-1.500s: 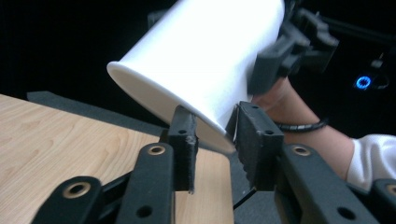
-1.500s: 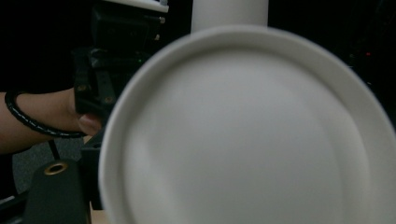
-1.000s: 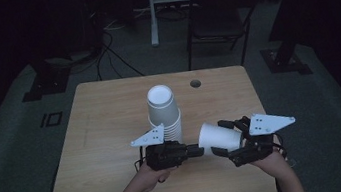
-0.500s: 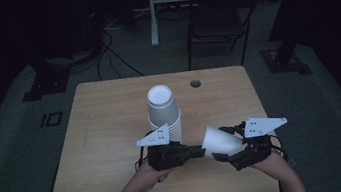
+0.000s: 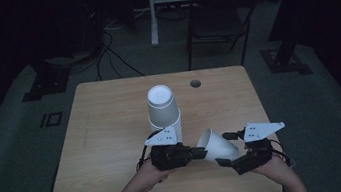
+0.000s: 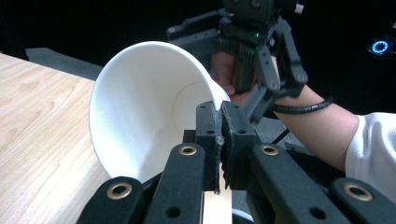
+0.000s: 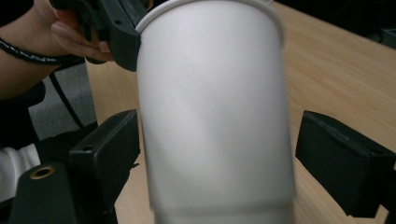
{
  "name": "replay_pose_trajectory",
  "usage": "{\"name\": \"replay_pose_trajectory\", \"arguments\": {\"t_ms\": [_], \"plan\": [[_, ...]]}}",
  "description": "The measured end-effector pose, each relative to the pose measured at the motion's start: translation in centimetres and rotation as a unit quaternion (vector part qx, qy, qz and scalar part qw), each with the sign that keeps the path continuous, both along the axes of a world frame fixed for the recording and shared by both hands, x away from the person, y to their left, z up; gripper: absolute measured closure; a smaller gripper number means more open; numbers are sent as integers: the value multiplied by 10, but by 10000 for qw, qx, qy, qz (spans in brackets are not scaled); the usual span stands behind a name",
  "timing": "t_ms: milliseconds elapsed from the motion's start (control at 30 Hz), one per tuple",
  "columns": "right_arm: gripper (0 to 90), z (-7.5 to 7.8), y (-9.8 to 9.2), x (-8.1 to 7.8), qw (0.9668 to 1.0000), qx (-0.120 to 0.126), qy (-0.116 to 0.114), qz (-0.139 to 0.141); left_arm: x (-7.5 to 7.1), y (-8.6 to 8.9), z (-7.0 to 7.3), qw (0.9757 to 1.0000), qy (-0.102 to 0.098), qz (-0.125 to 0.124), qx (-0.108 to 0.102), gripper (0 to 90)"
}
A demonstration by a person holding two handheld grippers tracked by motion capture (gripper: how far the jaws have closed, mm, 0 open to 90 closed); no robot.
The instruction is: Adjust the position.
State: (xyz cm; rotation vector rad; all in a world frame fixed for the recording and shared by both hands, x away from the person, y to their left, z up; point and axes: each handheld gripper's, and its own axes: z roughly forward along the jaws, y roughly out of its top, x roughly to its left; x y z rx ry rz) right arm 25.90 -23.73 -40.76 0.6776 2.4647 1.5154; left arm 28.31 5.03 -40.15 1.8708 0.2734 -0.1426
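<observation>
White paper cup [image 5: 214, 145]: plain, unprinted, tapered, rolled rim, tipped on side above near edge of wooden table [image 5: 108, 135], mouth toward person's left. Inside smooth and white [image 6: 144, 107].
Left gripper [image 5: 197, 152]: jaws clamped tight on cup's rim wall, pads pinching paper.
Right gripper [image 5: 227, 149]: jaws spread wide either side of cup body [image 7: 212, 112], pads clear of it, no grip.
Stack of same white cups [image 5: 163, 108] upright mid-table, just behind grippers.
</observation>
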Motion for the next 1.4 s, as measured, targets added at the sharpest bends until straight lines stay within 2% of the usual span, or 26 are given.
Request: {"name": "replay_pose_trajectory", "arguments": {"t_ms": [167,267,300,333,367,400,433,467,500,533,567,600,667,733,767,833,867,900,933,1067,1100,1133,1400], "plan": [[130,2,-8,-4,9999,-80,-16,-99,2,-2,1,10000,18,73,34,875],[135,-2,-5,-6,9998,-194,33,-86,0,-5,3,10000,-16,1,-17,874],[189,-9,-1,-7,9992,-390,44,-106,-2,-7,4,9999,-97,23,16,874],[189,-12,1,-7,9989,-458,55,-106,-2,-9,4,10000,-56,31,36,872],[192,-14,3,-6,9988,-479,62,-115,-3,-11,4,9998,-128,-13,125,873],[193,-16,4,-5,9986,-497,104,-113,-4,-12,4,9996,-180,70,191,873],[193,-18,5,-5,9982,-568,133,-154,-3,-14,3,9996,-135,3,264,873],[192,-20,6,-5,9979,-625,126,-150,-5,-15,3,9992,-217,-9,338,873],[192,-21,7,-5,9975,-679,110,-138,-4,-15,2,9990,-214,52,382,873],[191,-22,6,-4,9974,-699,121,-154,-3,-15,2,9990,-160,13,413,874],[188,-22,5,-4,9975,-677,137,-141,-3,-15,1,9989,-202,52,422,874],[188,-22,4,-4,9976,-661,111,-164,-2,-15,1,9991,-107,64,411,875],[185,-21,1,-5,9981,-594,103,-151,-2,-14,1,9989,-126,59,437,875],[173,-19,-2,-5,9986,-479,97,-182,-3,-15,0,9983,-188,37,549,878],[173,-17,-3,-5,9987,-461,89,-208,-2,-16,0,9983,-116,52,566,877],[163,-13,-6,-6,9991,-332,16,-270,-2,-17,-3,9975,-165,34,688,877],[163,-12,-8,-6,9994,-258,13,-249,-2,-18,-4,9978,-84,3,652,877],[163,-10,-8,-7,9993,-245,-19,-272,-2,-18,-5,9978,-113,-47,653,877],[163,-10,-8,-7,9994,-249,-5,-257,-2,-19,-5,9983,-83,8,582,876],[193,-18,-1,-8,9985,-488,-4,-258,0,-19,-3,9989,12,58,469,875],[194,-19,0,-8,9984,-492,-14,-262,0,-19,-3,9989,-3,84,451,875],[195,-21,1,-8,9984,-506,-11,-264,1,-20,-3,9991,70,97,414,874],[191,-31,13,-6,9984,-520,73,-193,-2,-26,-3,9997,37,-48,252,870]]}}
